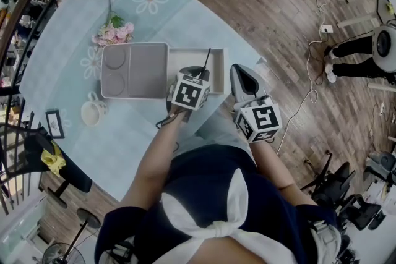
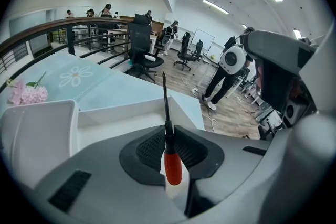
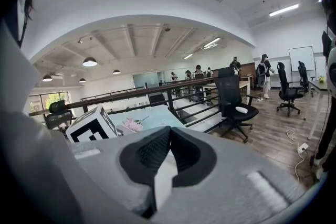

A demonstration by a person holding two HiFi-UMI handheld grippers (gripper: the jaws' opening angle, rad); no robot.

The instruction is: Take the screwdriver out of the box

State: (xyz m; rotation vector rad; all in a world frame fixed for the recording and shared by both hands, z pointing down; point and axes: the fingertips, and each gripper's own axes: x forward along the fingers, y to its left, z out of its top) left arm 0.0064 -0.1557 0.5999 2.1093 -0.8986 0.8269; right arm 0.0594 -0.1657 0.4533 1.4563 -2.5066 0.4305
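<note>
A screwdriver with a red handle (image 2: 172,166) and a thin black shaft (image 2: 165,99) stands upright between the black pads of my left gripper (image 2: 168,139), which is shut on it just above the handle. In the head view the shaft (image 1: 207,58) points up over the open white box (image 1: 218,59), above its floor. The left gripper (image 1: 197,73) hangs over the box's near side. The box lid (image 1: 133,70) lies flat to the left of the box. My right gripper (image 3: 168,136) is shut and holds nothing; it hovers to the right of the box (image 1: 240,74).
Pink flowers (image 1: 113,33) lie behind the lid, with a white mug (image 1: 93,113) and a small framed card (image 1: 54,123) at the table's left. The table edge (image 1: 260,59) runs close to the right of the box. A person (image 1: 352,55) stands on the wooden floor beyond.
</note>
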